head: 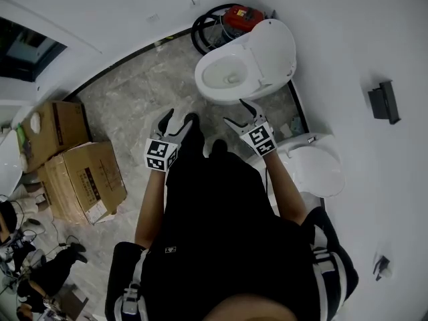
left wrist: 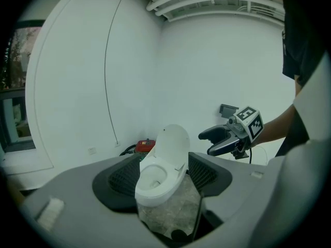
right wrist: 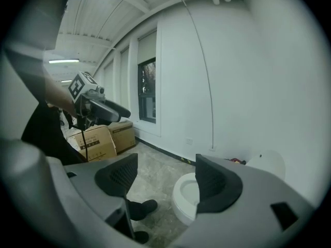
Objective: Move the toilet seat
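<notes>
A white toilet point(head: 224, 75) stands against the curved wall, its lid point(head: 271, 49) raised behind the bowl. I cannot tell whether the seat ring lies on the bowl. In the head view my left gripper point(head: 175, 122) and right gripper point(head: 242, 114) hover side by side just short of the bowl's front, both open and empty. The left gripper view frames the toilet point(left wrist: 155, 177) between my open left gripper point(left wrist: 163, 177) pads, with the right gripper point(left wrist: 220, 141) off to the right. In the right gripper view, my right gripper point(right wrist: 165, 182) is open; the bowl point(right wrist: 186, 195) sits low behind its right pad.
Two cardboard boxes point(head: 83, 179) stand on the floor at the left. A red device with a black hose point(head: 237, 19) lies behind the toilet. Another white fixture point(head: 314, 169) sits at the right by the wall. The person's dark shoes point(head: 190, 129) are in front of the bowl.
</notes>
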### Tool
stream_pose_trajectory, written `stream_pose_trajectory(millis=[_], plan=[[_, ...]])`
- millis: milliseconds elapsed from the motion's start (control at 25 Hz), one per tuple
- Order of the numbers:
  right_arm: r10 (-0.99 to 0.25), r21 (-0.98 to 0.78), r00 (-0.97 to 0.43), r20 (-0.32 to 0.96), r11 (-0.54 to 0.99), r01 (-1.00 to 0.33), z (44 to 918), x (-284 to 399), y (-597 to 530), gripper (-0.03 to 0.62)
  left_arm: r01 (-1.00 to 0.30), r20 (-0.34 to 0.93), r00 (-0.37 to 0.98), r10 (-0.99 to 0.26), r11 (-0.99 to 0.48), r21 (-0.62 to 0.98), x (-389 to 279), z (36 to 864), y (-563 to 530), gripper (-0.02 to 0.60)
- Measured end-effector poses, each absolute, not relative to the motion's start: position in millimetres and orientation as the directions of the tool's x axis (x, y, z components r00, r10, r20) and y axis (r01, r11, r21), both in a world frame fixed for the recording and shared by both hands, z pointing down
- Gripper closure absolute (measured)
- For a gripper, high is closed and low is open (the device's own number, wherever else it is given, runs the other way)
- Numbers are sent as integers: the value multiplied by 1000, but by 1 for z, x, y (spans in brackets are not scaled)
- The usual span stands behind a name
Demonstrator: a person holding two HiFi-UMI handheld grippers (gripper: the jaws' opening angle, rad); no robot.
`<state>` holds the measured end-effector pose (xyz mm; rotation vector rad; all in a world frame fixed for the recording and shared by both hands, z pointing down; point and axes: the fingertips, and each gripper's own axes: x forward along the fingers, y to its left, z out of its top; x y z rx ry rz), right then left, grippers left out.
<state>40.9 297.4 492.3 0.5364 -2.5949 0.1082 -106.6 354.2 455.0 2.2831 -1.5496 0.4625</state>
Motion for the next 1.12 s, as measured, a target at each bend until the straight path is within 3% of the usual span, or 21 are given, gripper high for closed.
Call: stream_pose_trajectory(millis=[640,880,1120], plan=[[-352,90,-781,516,929,-359,485,-9,276,288,-929,421,367,-829,-345,131,-160,457,327,291],[-354,43,-790,500,922,-385,481,-18,265,359,-914,413,406,-815,-377,153,-170,463,301,293],[-367,44,-755,544,911,-410,490,-26,240,324,-893,417,449,-790,-410,185,-178,472,271,295]])
